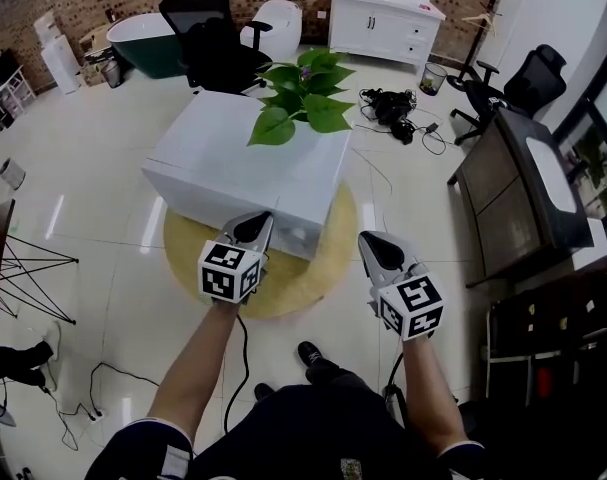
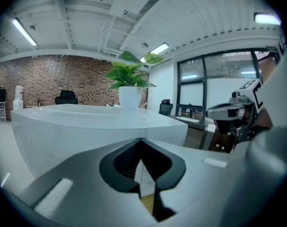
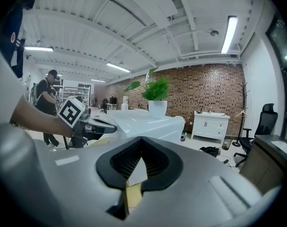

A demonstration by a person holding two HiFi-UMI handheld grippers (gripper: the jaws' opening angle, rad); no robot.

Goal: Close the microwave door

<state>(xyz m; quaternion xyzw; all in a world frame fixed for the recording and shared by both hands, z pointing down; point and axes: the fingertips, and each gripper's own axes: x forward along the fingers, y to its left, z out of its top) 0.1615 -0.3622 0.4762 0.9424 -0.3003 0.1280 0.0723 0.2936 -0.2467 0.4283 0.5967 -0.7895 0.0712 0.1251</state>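
You are holding both tools with jaws together and nothing between them. The left tool is hovering just short of the white microwave, close to its front face. The right tool is hanging clear of it, with the microwave ahead and to that tool's left. The microwave is sitting on a round yellow mat on the floor, carrying a potted plant. No door is standing out from the box, so the closing is probably done or nearly so, though the front face is poorly seen.
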